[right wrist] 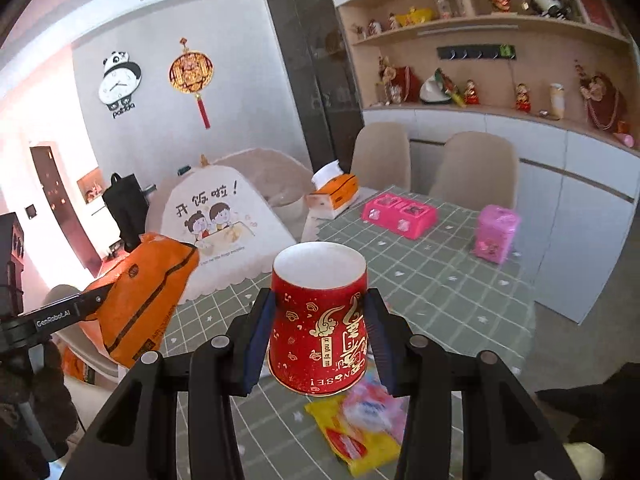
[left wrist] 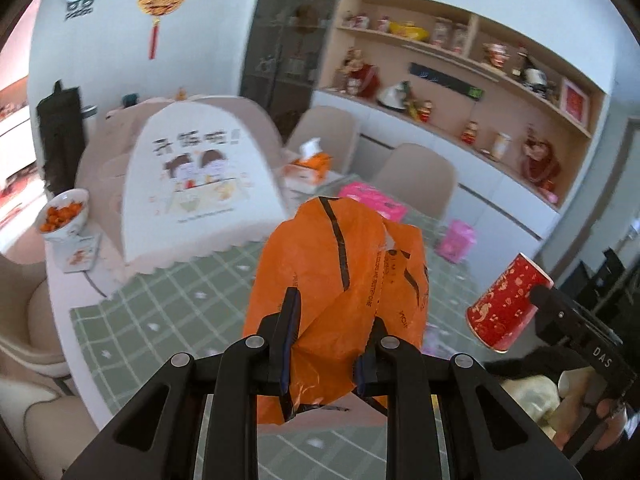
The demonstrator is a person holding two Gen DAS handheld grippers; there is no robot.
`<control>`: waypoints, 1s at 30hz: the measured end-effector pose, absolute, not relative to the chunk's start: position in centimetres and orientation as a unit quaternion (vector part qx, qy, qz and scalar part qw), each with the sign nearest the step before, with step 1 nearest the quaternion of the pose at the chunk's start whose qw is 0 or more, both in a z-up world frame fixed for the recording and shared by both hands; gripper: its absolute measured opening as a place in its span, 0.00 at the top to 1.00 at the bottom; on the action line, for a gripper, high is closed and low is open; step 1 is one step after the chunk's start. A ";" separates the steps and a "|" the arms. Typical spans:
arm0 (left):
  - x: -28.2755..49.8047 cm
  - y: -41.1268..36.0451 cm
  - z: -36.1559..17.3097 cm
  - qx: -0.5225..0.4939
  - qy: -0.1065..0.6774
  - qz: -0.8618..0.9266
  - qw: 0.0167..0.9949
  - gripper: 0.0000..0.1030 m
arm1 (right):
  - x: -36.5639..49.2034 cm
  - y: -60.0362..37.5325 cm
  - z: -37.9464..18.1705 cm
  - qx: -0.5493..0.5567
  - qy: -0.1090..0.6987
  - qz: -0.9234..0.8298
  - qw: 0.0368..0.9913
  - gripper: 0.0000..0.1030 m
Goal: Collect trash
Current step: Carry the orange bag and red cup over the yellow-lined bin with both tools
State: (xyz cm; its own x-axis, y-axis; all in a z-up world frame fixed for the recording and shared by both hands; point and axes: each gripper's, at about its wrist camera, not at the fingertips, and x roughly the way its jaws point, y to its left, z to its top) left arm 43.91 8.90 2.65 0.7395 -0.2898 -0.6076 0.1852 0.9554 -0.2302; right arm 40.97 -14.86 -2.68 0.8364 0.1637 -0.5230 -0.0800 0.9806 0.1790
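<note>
An orange bag point(left wrist: 340, 280) is clenched by the left gripper point(left wrist: 328, 344); a red paper cup point(right wrist: 318, 320) is grasped by the right gripper point(right wrist: 318, 336) above the surface point(right wrist: 440, 280).

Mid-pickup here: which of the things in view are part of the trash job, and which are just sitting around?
Job:
- orange plastic bag, clamped in left gripper
- red paper cup, clamped in right gripper
- yellow wrapper on the table

Bystanders:
- pink toy stove
- pink box
- tissue box
- food cover
</note>
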 end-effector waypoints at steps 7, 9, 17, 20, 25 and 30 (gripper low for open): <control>38.2 -1.5 3.0 -0.056 0.345 -0.219 0.911 0.78 | 30.5 -22.0 -0.1 0.068 0.246 0.005 0.967 0.59; 36.7 -4.5 3.0 -0.049 0.348 -0.243 0.904 0.78 | 27.6 -24.2 0.2 0.068 0.241 -0.014 0.968 0.59; 31.8 -16.1 -0.4 -0.057 0.394 -0.356 0.845 0.78 | 19.5 -31.1 -0.7 0.074 0.244 -0.084 0.963 0.59; 31.3 -19.4 -3.6 -0.062 0.413 -0.393 0.819 0.78 | 18.1 -32.5 -1.6 0.070 0.241 -0.100 0.963 0.59; 31.5 -23.2 -10.1 -0.052 0.481 -0.378 0.789 0.78 | 17.8 -34.1 -3.9 0.091 0.265 -0.106 0.954 0.68; 30.8 -24.3 -11.9 -0.036 0.494 -0.381 0.780 0.78 | 18.9 -34.3 -5.9 0.091 0.288 -0.083 0.950 0.68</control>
State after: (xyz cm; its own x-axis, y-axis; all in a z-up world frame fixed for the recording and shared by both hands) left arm 30.76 -24.29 -11.94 0.2208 -0.6307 -0.7440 0.5595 0.7067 -0.4330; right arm 18.93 -34.28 -5.93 0.8200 -0.1047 -0.5627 0.2097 0.9697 0.1251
